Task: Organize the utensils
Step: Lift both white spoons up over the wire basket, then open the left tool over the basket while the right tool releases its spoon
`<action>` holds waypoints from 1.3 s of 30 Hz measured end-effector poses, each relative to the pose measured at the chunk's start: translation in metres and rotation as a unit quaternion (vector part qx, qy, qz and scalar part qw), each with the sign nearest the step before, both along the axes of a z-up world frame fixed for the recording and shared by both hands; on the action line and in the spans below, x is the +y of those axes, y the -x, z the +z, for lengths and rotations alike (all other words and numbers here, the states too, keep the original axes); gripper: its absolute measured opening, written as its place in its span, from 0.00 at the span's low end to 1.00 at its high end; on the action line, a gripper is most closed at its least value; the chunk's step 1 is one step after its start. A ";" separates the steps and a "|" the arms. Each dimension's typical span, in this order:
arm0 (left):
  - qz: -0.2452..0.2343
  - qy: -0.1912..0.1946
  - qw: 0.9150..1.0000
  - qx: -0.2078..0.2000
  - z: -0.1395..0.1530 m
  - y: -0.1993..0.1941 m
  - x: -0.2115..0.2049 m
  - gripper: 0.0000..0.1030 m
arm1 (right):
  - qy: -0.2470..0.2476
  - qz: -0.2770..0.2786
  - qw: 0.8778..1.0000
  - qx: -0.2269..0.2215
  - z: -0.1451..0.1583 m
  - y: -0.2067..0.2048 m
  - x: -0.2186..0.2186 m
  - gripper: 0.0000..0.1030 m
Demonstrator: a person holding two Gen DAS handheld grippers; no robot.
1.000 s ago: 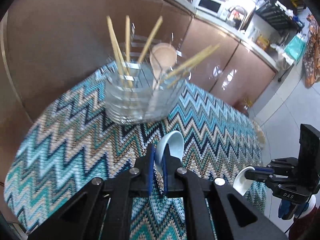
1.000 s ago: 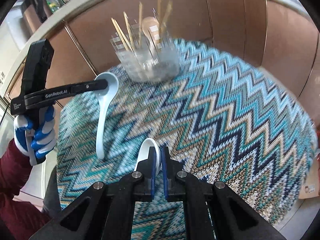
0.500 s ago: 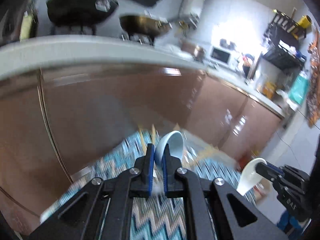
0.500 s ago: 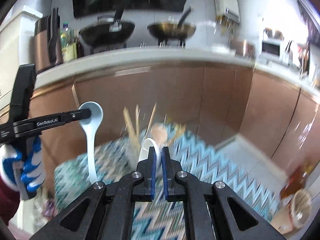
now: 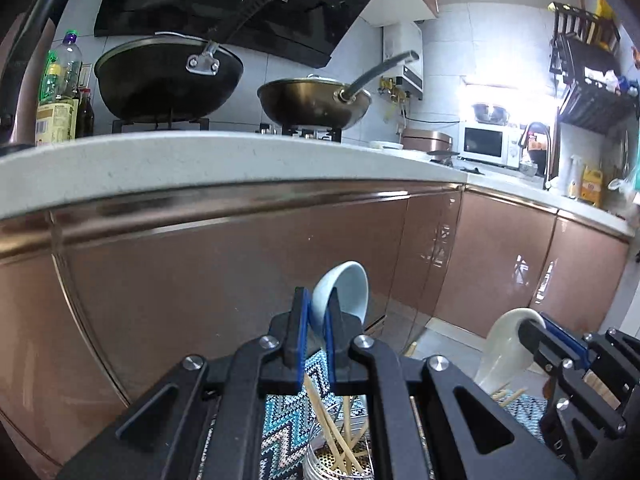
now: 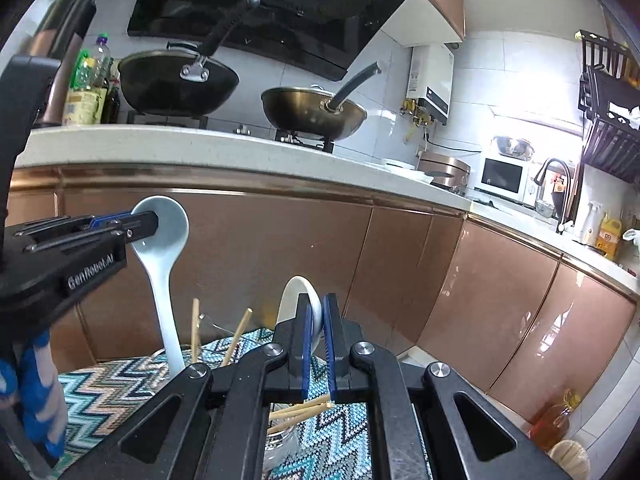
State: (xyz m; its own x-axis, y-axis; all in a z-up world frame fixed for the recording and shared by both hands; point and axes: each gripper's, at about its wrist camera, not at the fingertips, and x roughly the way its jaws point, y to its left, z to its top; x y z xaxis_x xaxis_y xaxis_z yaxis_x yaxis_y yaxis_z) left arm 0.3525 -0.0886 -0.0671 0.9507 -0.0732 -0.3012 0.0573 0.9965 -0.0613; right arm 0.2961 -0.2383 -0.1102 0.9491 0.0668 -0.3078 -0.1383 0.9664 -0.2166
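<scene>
The left hand-held gripper (image 5: pixel 316 322) is clamped narrowly on the bowl of a pale blue spoon (image 5: pixel 344 292), which rises between its blue pads at about 12 o'clock in the left wrist view. Seen from the right wrist camera, that same spoon (image 6: pixel 162 264) hangs bowl up at 9 o'clock, its handle pointing down toward the holder below. The right hand-held gripper (image 6: pixel 316 326) is closed tight on a white spoon (image 6: pixel 298 300), gripped at the bowl; in the left wrist view this white spoon (image 5: pixel 504 344) sits at 4 o'clock.

Under both tools stands a clear utensil holder (image 5: pixel 340 458) with chopsticks (image 5: pixel 328 424) leaning inside it; more chopsticks (image 6: pixel 196 330) poke up at 7 o'clock in the right wrist view. The holder rests on a zigzag-patterned cloth (image 6: pixel 108 384) covering the surface. Behind are copper-toned cabinets (image 5: pixel 200 280), a black wok (image 5: pixel 168 80) and a brass-coloured pan (image 5: pixel 312 100).
</scene>
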 end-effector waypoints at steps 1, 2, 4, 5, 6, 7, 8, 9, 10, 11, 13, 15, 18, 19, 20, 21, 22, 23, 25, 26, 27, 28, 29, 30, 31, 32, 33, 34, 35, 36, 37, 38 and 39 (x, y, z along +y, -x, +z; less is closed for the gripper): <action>0.003 -0.003 1.000 -0.002 -0.007 -0.002 -0.003 0.07 | 0.000 0.000 1.000 0.001 -0.007 -0.002 0.001 0.06; 0.005 -0.004 1.000 -0.003 -0.013 -0.003 -0.005 0.07 | 0.001 0.000 1.000 0.002 -0.014 -0.004 0.002 0.06; 0.003 -0.006 1.000 0.003 -0.025 -0.008 -0.007 0.07 | 0.000 0.001 1.000 0.005 -0.024 -0.004 0.001 0.06; 0.001 -0.005 1.000 0.006 -0.031 -0.009 -0.008 0.07 | -0.003 0.002 1.000 0.009 -0.029 -0.006 0.001 0.06; -0.001 -0.004 1.000 0.008 -0.035 -0.009 -0.008 0.08 | -0.009 0.005 1.000 0.014 -0.033 -0.007 0.000 0.06; -0.002 -0.003 1.000 0.011 -0.039 -0.010 -0.007 0.09 | -0.013 0.006 1.000 0.018 -0.037 -0.007 -0.001 0.09; -0.003 -0.002 1.000 0.013 -0.042 -0.010 -0.006 0.10 | -0.015 0.006 1.000 0.021 -0.038 -0.007 0.000 0.10; -0.003 0.000 1.000 0.016 -0.044 -0.010 -0.005 0.10 | -0.020 0.008 1.000 0.023 -0.040 -0.007 0.000 0.15; -0.005 0.002 1.000 0.020 -0.046 -0.010 -0.004 0.10 | -0.025 0.009 0.999 0.023 -0.040 -0.005 -0.001 0.22; -0.008 0.007 1.000 0.024 -0.046 -0.010 -0.001 0.10 | -0.028 0.008 0.999 0.022 -0.038 -0.002 -0.001 0.26; -0.013 0.014 0.999 0.032 -0.046 -0.008 0.002 0.12 | -0.029 0.008 0.999 0.018 -0.035 0.001 0.000 0.39; -0.015 0.021 0.999 0.036 -0.043 -0.004 0.006 0.13 | -0.029 0.007 0.999 0.015 -0.029 0.008 0.001 0.39; -0.018 0.036 0.998 0.039 -0.036 0.008 0.016 0.15 | -0.035 0.007 0.999 0.011 -0.018 0.020 -0.001 0.39; -0.018 0.040 0.998 0.037 -0.033 0.014 0.021 0.16 | -0.038 0.006 0.999 0.009 -0.014 0.023 -0.002 0.40; -0.018 0.042 0.998 0.033 -0.029 0.020 0.024 0.17 | -0.042 0.005 0.999 0.008 -0.010 0.030 -0.004 0.41; -0.019 0.043 0.998 0.030 -0.024 0.025 0.027 0.20 | -0.044 0.004 0.999 0.006 -0.007 0.034 -0.004 0.42; -0.020 0.046 0.998 0.028 -0.019 0.030 0.030 0.21 | -0.045 0.002 0.999 0.004 -0.003 0.040 -0.005 0.44; -0.022 0.049 0.998 0.026 -0.014 0.037 0.034 0.21 | -0.046 0.000 0.999 0.002 0.001 0.047 -0.005 0.44; -0.023 0.052 0.998 0.023 -0.004 0.044 0.041 0.21 | -0.050 -0.002 0.999 -0.001 0.008 0.058 -0.005 0.46; -0.023 0.054 0.998 0.020 0.001 0.052 0.044 0.21 | -0.054 -0.003 0.999 -0.002 0.012 0.065 -0.006 0.46; -0.024 0.055 0.998 0.019 0.005 0.057 0.047 0.21 | -0.056 -0.005 0.998 -0.003 0.015 0.070 -0.007 0.47; -0.026 0.056 0.998 0.017 0.010 0.064 0.050 0.21 | -0.058 -0.006 0.998 -0.005 0.019 0.075 -0.007 0.48; -0.028 0.057 0.998 0.015 0.014 0.073 0.053 0.21 | -0.059 -0.008 0.998 -0.008 0.024 0.084 -0.008 0.48; -0.029 0.056 0.998 0.012 0.018 0.080 0.054 0.22 | -0.061 -0.008 0.998 -0.010 0.027 0.090 -0.008 0.50; -0.032 0.056 0.998 0.010 0.023 0.089 0.055 0.24 | -0.062 -0.008 0.998 -0.011 0.031 0.096 -0.008 0.53; -0.034 0.055 0.998 0.008 0.029 0.101 0.056 0.24 | -0.062 -0.009 0.998 -0.013 0.036 0.105 -0.008 0.54; -0.036 0.054 0.998 0.006 0.034 0.109 0.058 0.26 | -0.062 -0.011 0.998 -0.015 0.041 0.110 -0.008 0.56; -0.036 0.052 0.998 0.005 0.038 0.120 0.058 0.32 | -0.063 -0.010 0.998 -0.017 0.044 0.118 -0.008 0.56; -0.036 0.048 0.998 0.003 0.041 0.132 0.059 0.36 | -0.065 -0.011 0.998 -0.019 0.049 0.128 -0.009 0.56; -0.036 0.046 0.998 0.001 0.045 0.140 0.060 0.42 | -0.066 -0.011 0.998 -0.021 0.052 0.134 -0.010 0.58; -0.034 0.043 0.999 -0.001 0.049 0.152 0.060 0.44 | -0.067 -0.012 0.997 -0.024 0.056 0.141 -0.010 0.60; -0.032 0.039 0.999 -0.004 0.053 0.163 0.061 0.45 | -0.067 -0.014 0.997 -0.029 0.061 0.152 -0.010 0.62; -0.032 0.037 0.999 -0.007 0.056 0.174 0.062 0.47 | -0.068 -0.016 0.997 -0.033 0.065 0.159 -0.010 0.64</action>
